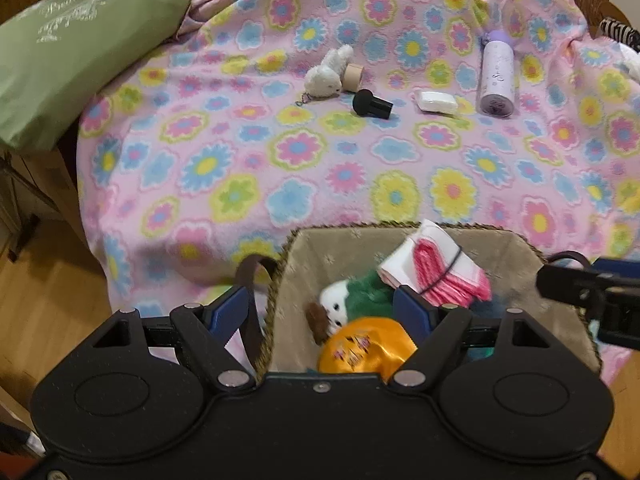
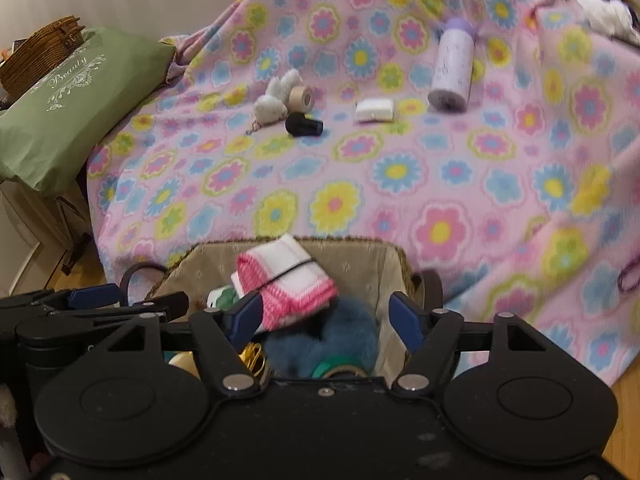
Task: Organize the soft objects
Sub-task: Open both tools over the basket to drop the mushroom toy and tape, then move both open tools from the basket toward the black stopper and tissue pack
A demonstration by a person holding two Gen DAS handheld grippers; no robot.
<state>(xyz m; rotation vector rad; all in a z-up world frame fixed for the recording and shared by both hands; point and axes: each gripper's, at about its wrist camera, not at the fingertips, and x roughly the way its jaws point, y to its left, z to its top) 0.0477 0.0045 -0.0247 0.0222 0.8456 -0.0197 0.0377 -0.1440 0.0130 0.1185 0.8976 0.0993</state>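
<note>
A fabric-lined basket [image 1: 352,248] [image 2: 360,264] sits at the near edge of the flowered blanket. It holds a pink and white folded cloth [image 1: 436,268] [image 2: 288,280], a white and green plush [image 1: 352,300], an orange plush [image 1: 364,348] and a blue fluffy item [image 2: 340,340]. My left gripper [image 1: 320,312] is open, straddling the basket's left rim. My right gripper [image 2: 324,312] is open over the basket, empty; it shows at the right of the left wrist view [image 1: 592,292]. A white plush rabbit [image 1: 326,74] [image 2: 276,100] lies far back on the blanket.
On the flowered blanket [image 1: 280,168] lie a tape roll [image 1: 354,76], a black brush head [image 1: 370,104], a white packet [image 1: 434,101] and a lilac bottle [image 1: 498,76]. A green pillow [image 1: 68,64] is at the left, over wooden floor [image 1: 44,292].
</note>
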